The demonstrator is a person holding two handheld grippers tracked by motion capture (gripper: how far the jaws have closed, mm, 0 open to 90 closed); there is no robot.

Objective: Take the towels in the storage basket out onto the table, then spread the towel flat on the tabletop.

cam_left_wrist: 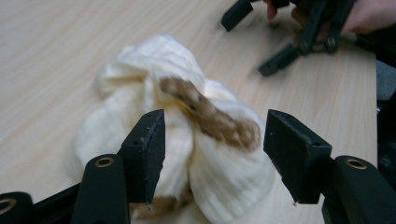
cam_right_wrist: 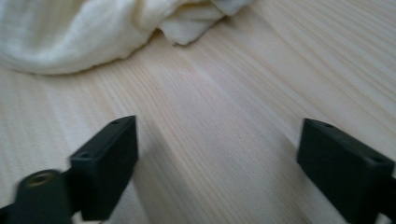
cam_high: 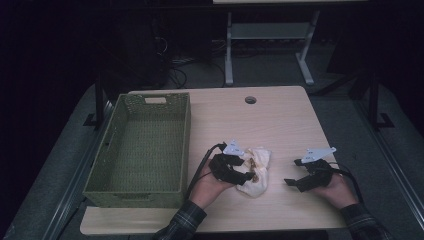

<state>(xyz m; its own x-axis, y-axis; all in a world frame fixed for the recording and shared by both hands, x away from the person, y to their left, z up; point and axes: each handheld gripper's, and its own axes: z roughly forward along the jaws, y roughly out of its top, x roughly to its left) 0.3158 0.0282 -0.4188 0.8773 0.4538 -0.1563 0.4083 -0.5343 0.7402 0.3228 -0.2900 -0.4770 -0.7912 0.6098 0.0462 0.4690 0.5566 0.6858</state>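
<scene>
The cloth (cam_high: 256, 170), cream with brown marks, is seen from the high view bunched on the worktop (cam_high: 280, 120) between the two hands, with the left tongs (cam_high: 239, 174) at its near-left edge and the right tongs (cam_high: 295, 172) well apart to its right; a green basket (cam_high: 145, 150) stands to the left. In the left gripper view, the cloth (cam_left_wrist: 187, 140) lies between the spread jaws, unpinched, so a closing bite may catch only one loose fold and let the rest drag or slip out. In the right gripper view, the jaws stand released over bare wood, the cloth (cam_right_wrist: 93, 32) lying ahead of them.
</scene>
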